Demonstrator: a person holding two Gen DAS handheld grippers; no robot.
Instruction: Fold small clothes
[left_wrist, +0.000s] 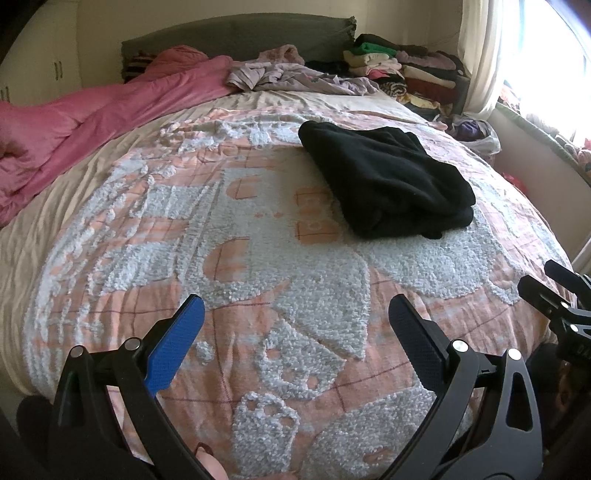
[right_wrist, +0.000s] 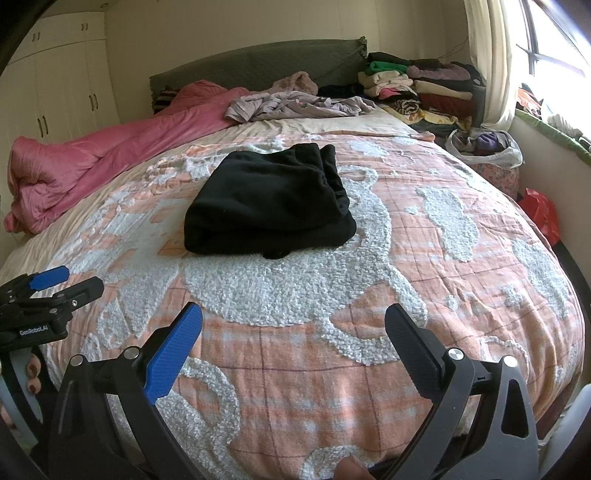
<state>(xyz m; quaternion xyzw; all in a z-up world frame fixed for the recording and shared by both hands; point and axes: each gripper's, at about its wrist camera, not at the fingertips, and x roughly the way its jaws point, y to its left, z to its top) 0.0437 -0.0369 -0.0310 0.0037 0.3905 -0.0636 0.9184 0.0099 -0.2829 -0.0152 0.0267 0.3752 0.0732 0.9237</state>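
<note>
A black garment (left_wrist: 388, 181) (right_wrist: 269, 206) lies folded into a thick rectangle on the pink and white tufted bedspread (left_wrist: 258, 280) (right_wrist: 369, 280). My left gripper (left_wrist: 295, 314) hovers over the near end of the bed, open, with nothing between its blue and black fingers; the garment is well ahead and to its right. My right gripper (right_wrist: 293, 319) is open and empty too, with the garment ahead and slightly left. Each gripper shows at the edge of the other's view, the right one (left_wrist: 546, 280) and the left one (right_wrist: 66, 282).
A pink duvet (left_wrist: 92, 122) (right_wrist: 110, 155) is bunched along the bed's left side. Lilac crumpled clothes (left_wrist: 295, 77) (right_wrist: 295, 105) lie near the grey headboard. Stacks of folded clothes (left_wrist: 406, 70) (right_wrist: 421, 85) stand at the far right. A bag of clothes (right_wrist: 484, 147) sits beside the bed by the window.
</note>
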